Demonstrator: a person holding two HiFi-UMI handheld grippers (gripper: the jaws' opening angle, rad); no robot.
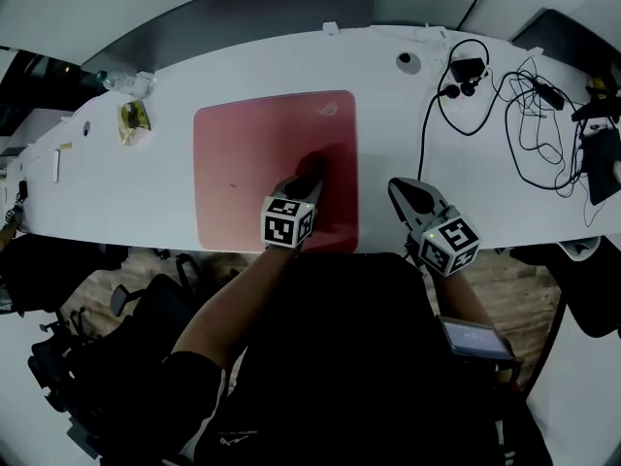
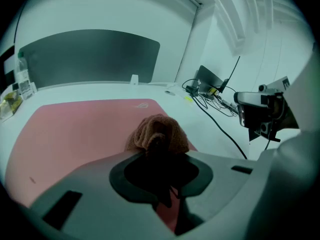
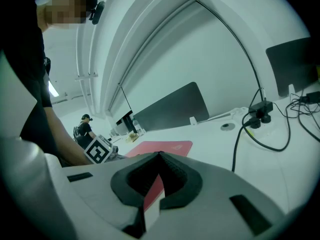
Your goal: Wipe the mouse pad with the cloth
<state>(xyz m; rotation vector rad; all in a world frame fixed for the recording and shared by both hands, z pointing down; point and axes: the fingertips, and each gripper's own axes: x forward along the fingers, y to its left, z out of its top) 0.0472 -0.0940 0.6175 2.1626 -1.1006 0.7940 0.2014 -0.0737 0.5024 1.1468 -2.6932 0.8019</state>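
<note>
My left gripper (image 2: 159, 149) sits closest, its fingers pinching the bunched cloth (image 2: 159, 130) down on the red mouse pad (image 1: 247, 163). The cloth is right of the pad's middle, near its right edge, and bare pad lies open to the left. My right gripper (image 1: 408, 194), fingers pressed together on nothing, hangs over the white bench (image 1: 116, 187) beside that edge, well apart from the cables (image 1: 529, 124).

On the white desk (image 1: 146, 192), tangled black cables (image 1: 524, 115) lie at its right end, with a plastic bottle (image 1: 126, 83) and a yellow packet (image 1: 134, 119) at its left. A grey panel (image 1: 243, 13) stands behind it.
</note>
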